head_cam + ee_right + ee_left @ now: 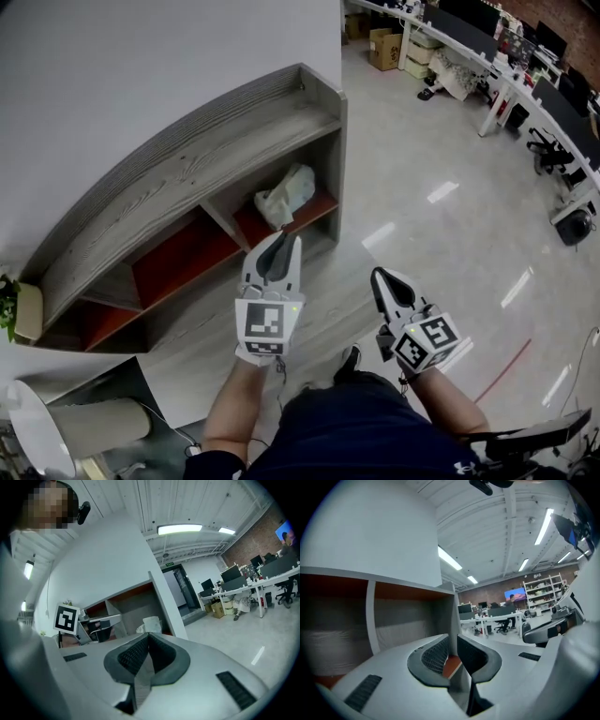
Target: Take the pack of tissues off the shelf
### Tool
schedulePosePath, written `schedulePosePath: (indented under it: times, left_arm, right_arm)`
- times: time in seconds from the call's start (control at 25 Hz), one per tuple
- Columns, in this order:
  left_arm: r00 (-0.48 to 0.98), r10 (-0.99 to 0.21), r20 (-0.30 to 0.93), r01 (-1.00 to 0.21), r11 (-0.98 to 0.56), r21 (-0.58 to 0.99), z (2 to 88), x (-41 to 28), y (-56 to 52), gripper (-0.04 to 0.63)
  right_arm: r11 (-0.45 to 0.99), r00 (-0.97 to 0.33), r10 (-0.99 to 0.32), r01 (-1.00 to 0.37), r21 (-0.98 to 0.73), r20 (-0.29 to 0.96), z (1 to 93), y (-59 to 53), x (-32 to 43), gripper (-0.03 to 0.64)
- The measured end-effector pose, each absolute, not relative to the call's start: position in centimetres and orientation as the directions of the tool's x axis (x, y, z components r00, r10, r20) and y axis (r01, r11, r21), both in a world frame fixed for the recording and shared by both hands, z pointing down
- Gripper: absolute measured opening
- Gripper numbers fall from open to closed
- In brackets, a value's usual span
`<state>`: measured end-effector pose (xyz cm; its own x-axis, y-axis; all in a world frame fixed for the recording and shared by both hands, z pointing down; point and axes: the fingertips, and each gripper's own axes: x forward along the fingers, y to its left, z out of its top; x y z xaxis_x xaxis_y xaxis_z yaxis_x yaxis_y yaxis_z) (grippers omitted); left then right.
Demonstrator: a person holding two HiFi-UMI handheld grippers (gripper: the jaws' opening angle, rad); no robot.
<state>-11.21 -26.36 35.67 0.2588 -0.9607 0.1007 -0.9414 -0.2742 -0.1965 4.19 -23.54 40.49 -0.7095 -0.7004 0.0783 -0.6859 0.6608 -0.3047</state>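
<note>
The pack of tissues (286,195), pale and crumpled, lies on the red board in the right compartment of the grey wooden shelf (187,164); it also shows in the right gripper view as the tissue pack (151,624). My left gripper (284,239) points at that compartment, its tips just short of the pack. Its jaws stand a narrow gap apart with nothing between them, and the left gripper (453,641) shows only the red board through the gap. My right gripper (378,275) hangs further right over the floor, away from the shelf. The right gripper (148,637) has its tips together and holds nothing.
The shelf stands against a white wall (112,66). A potted plant (7,305) sits at its left end, with a white round object (37,431) below. Office desks (506,66) and cardboard boxes (384,47) stand far right across the glossy floor (422,187).
</note>
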Motion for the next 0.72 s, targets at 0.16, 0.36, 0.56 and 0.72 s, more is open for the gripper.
schedulePosePath:
  times: [0.16, 0.36, 0.56, 0.72]
  left_arm:
    - [0.233, -0.956, 0.180, -0.923, -0.276, -0.267, 36.6, -10.4, -29.2, 0.121]
    - [0.130, -0.958, 0.254, -0.931, -0.206, -0.300, 38.1, -11.3, -32.4, 0.204]
    - [0.041, -0.952, 0.304, -0.930, -0.147, -0.336, 39.4, -13.0, -35.8, 0.225]
    - [-0.018, -0.938, 0.346, -0.929, -0.112, -0.354, 40.5, -14.7, -38.5, 0.245]
  right_arm:
    - [0.670, -0.726, -0.683, -0.667, -0.325, 0.081, 40.9, -24.7, 4.3, 0.011]
    - [0.679, -0.739, -0.669, -0.652, -0.337, 0.082, 41.4, -26.3, 4.7, 0.011]
    - [0.678, -0.744, -0.664, -0.643, -0.357, 0.080, 41.7, -27.6, 5.1, 0.012]
    - [0.686, -0.753, -0.654, -0.632, -0.361, 0.077, 41.6, -28.1, 5.5, 0.012]
